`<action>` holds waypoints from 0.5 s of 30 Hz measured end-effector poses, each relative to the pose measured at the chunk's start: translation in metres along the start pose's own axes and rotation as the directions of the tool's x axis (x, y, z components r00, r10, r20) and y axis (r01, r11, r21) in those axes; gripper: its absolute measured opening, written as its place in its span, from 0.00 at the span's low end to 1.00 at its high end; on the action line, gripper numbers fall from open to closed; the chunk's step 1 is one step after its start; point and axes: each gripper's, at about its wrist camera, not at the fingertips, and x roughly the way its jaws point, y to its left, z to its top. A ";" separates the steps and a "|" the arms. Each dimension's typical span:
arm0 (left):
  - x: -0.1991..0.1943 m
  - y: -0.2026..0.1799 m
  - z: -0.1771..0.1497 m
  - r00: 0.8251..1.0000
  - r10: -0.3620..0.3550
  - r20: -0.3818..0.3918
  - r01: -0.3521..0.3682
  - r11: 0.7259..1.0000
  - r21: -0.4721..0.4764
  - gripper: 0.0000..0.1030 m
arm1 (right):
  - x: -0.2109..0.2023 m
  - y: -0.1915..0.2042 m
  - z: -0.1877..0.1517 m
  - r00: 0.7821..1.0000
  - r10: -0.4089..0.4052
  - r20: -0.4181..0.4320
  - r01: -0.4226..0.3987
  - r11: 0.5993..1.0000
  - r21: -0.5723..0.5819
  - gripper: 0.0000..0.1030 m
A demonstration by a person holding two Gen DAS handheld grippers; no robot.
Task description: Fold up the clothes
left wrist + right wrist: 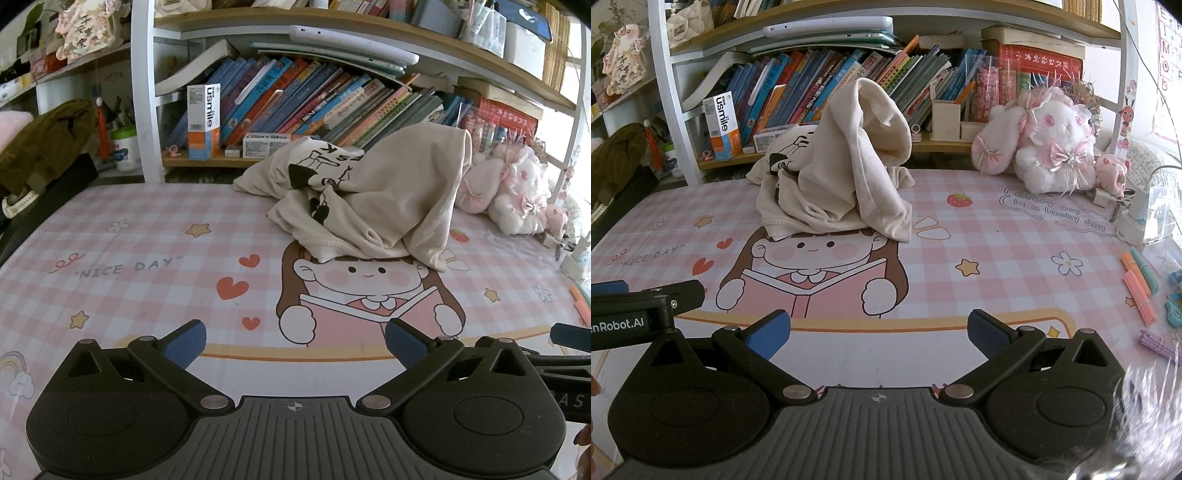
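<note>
A cream garment with black print (369, 199) lies crumpled in a tall heap at the far middle of the pink checked desk mat (147, 280). The right wrist view shows the same heap (842, 177) peaking in front of the bookshelf. My left gripper (295, 343) is open, blue pads wide apart, low over the mat's near edge, well short of the garment. Beside it, my right gripper (879, 334) is open too and holds nothing. In the right wrist view the left gripper's body (639, 306) shows at the left edge.
A bookshelf (295, 110) full of books backs the desk. Plush toys (1052, 147) sit at the far right, near a charger and cables (1137, 218). Coloured sticks (1141, 291) lie at the right edge. An olive garment (40, 144) hangs at the far left.
</note>
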 end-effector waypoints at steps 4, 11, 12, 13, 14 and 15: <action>0.001 0.000 0.000 1.000 -0.003 -0.001 0.003 1.000 0.001 1.00 | 0.000 0.000 0.000 1.000 0.001 -0.002 -0.001 1.000 -0.002 1.00; 0.002 0.001 -0.001 1.000 -0.005 -0.010 0.005 1.000 -0.001 1.00 | 0.000 0.001 0.000 1.000 0.003 -0.007 -0.003 1.000 -0.003 1.00; 0.002 0.001 -0.001 1.000 -0.004 -0.010 0.004 1.000 -0.001 1.00 | 0.000 0.002 0.000 1.000 0.004 -0.007 -0.004 1.000 -0.003 1.00; 0.002 0.001 -0.001 1.000 -0.004 -0.010 0.004 1.000 -0.001 1.00 | 0.000 0.002 0.000 1.000 0.004 -0.007 -0.004 1.000 -0.003 1.00; 0.001 0.001 -0.001 1.000 -0.003 -0.010 0.003 1.000 -0.001 1.00 | 0.000 0.002 -0.001 1.000 0.003 -0.007 -0.003 1.000 -0.003 1.00; 0.001 0.001 -0.001 1.000 -0.003 -0.009 0.003 1.000 -0.001 1.00 | 0.000 0.002 -0.001 1.000 0.003 -0.007 -0.003 1.000 -0.003 1.00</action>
